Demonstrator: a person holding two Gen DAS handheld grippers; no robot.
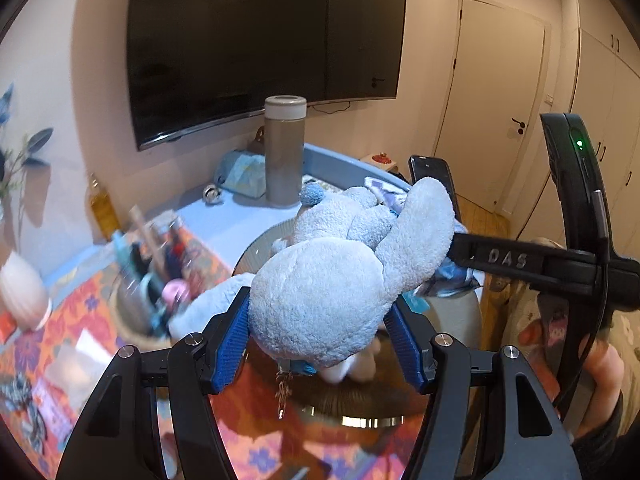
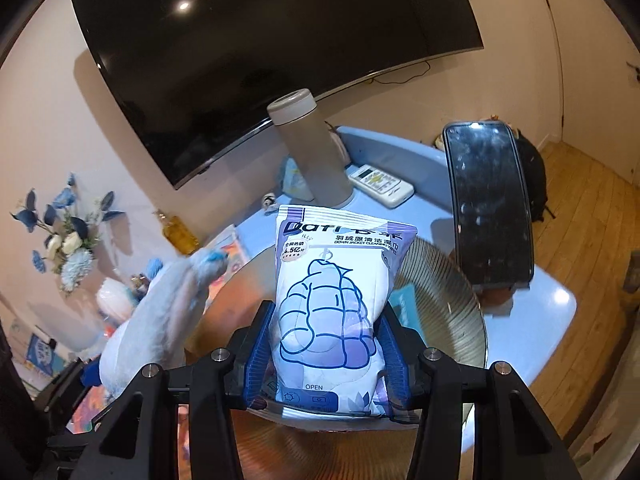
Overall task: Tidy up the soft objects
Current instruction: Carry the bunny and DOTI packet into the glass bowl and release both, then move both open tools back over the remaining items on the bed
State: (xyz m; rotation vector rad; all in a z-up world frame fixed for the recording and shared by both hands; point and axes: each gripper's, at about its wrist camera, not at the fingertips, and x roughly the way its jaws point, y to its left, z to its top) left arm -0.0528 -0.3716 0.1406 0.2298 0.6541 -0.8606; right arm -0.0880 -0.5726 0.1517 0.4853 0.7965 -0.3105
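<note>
- The left tongs (image 1: 320, 344) pinch a pale blue plush toy (image 1: 320, 292) by its rounded, fuzzy body, with a ribbed blue pad pressed into the pile on each side.
- The toy's long floppy limb (image 1: 424, 224) rises toward the upper right, and a small blue pom-pom (image 1: 311, 193) sits at its far end.
- The right tongs (image 2: 326, 350) pinch a glossy soft pack of down jacket cleaning wipes (image 2: 332, 300), white and lilac with a blue jacket outline; the pads dent its sides near the lower half.
- Both items hang over a round ribbed glass plate (image 2: 448, 292) lying on the bench (image 2: 532, 320), which has a smooth light blue top with a rounded corner on the right.
- In the right view the plush toy (image 2: 160, 312) sits just left of the pack, apart from it.
- Behind the plate stand a tall matte grey flask (image 2: 312, 152) with a paler lid, a white remote control (image 2: 380, 186) and a dark phone (image 2: 490, 208) propped upright near the bench's right edge.
- To the left, a bright patterned cloth (image 1: 80, 320) carries a blurred cluster of small items.
- Wooden floor (image 2: 592, 220) lies open beyond the bench's right edge.
</note>
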